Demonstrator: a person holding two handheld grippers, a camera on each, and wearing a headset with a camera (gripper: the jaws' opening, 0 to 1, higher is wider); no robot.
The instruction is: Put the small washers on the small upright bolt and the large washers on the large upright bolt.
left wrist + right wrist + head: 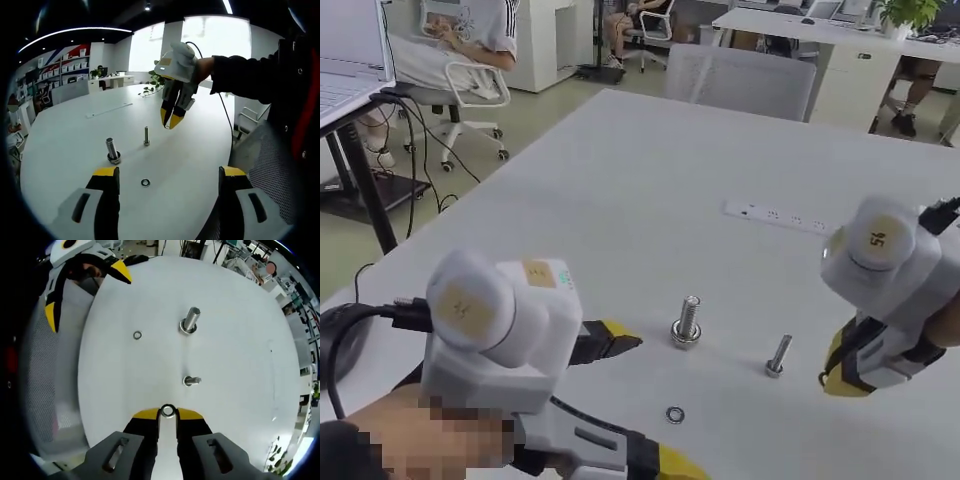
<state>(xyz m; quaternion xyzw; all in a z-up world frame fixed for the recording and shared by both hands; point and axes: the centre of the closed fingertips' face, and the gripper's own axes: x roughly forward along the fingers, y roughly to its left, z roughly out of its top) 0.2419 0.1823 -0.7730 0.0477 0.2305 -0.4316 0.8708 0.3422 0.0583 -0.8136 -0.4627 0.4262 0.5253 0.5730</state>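
The held washer sits pinched in the closed tips of the right gripper, above the table and just short of the small bolt. The loose washer lies toward the near edge, in front of the large bolt, whose base looks ringed, perhaps already loaded. The left gripper hangs wide open and empty. At least two placements seem left.

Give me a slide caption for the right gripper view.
Right gripper pinching a washer, small bolt just ahead, large bolt and loose washer beyond.
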